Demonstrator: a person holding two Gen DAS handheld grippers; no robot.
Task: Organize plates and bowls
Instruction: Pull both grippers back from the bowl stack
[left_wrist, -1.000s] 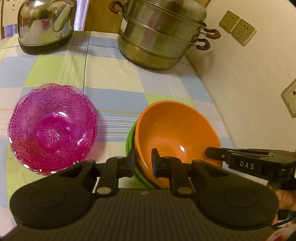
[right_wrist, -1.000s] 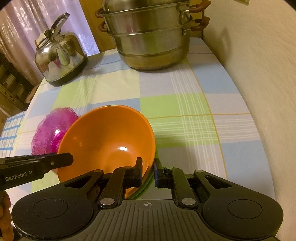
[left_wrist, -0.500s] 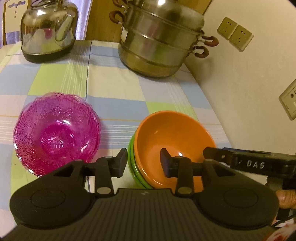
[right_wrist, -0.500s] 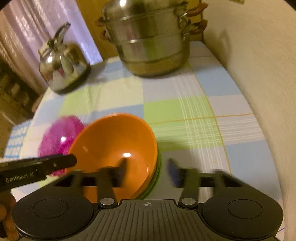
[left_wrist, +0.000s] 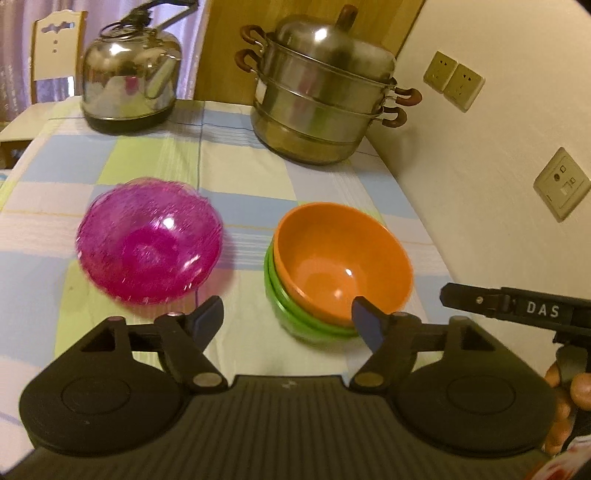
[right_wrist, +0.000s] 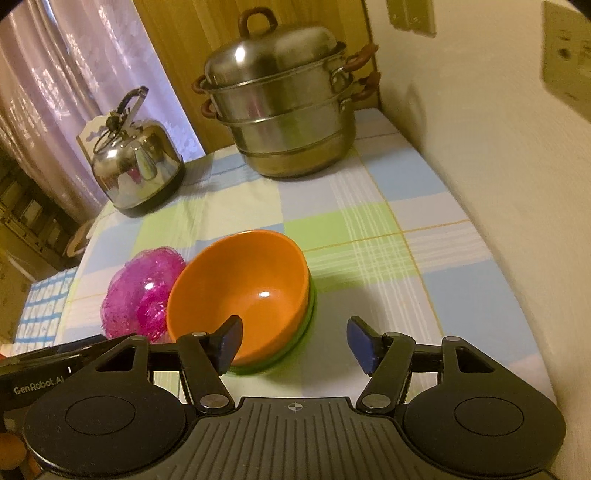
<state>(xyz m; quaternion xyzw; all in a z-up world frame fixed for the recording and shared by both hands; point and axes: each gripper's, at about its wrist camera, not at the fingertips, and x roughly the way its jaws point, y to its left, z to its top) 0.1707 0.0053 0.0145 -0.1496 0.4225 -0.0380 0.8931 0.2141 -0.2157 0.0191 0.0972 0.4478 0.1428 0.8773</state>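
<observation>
Now the left gripper (left_wrist: 288, 321) has its fingers spread apart and opening wider, and nothing is between them. The right gripper (right_wrist: 293, 341) is the same: its fingers are opening and they hold nothing. Just past the fingers sits the orange bowl (left_wrist: 341, 260), tucked inside a green bowl (left_wrist: 295, 317), so the two make a small stack on the table (left_wrist: 258, 177). The orange one leans a little to one side in the green one. Next to the stack, but not touching it, is a pink see-through bowl (left_wrist: 149, 242) with a bumpy pattern; it looks like more than one bowl nested together, though the blur makes that hard to tell. The orange and green bowls look like smooth plastic, so they are probably light and stiff but a bit slippery. The best place to hold them is the rim, with one finger inside and one outside. The pink bowl may be glass or hard plastic and could crack, so it wants a gentle pinch on its rim. Farther back stand a shiny kettle (left_wrist: 129, 85) and a big steel steamer pot (left_wrist: 321, 99).
</observation>
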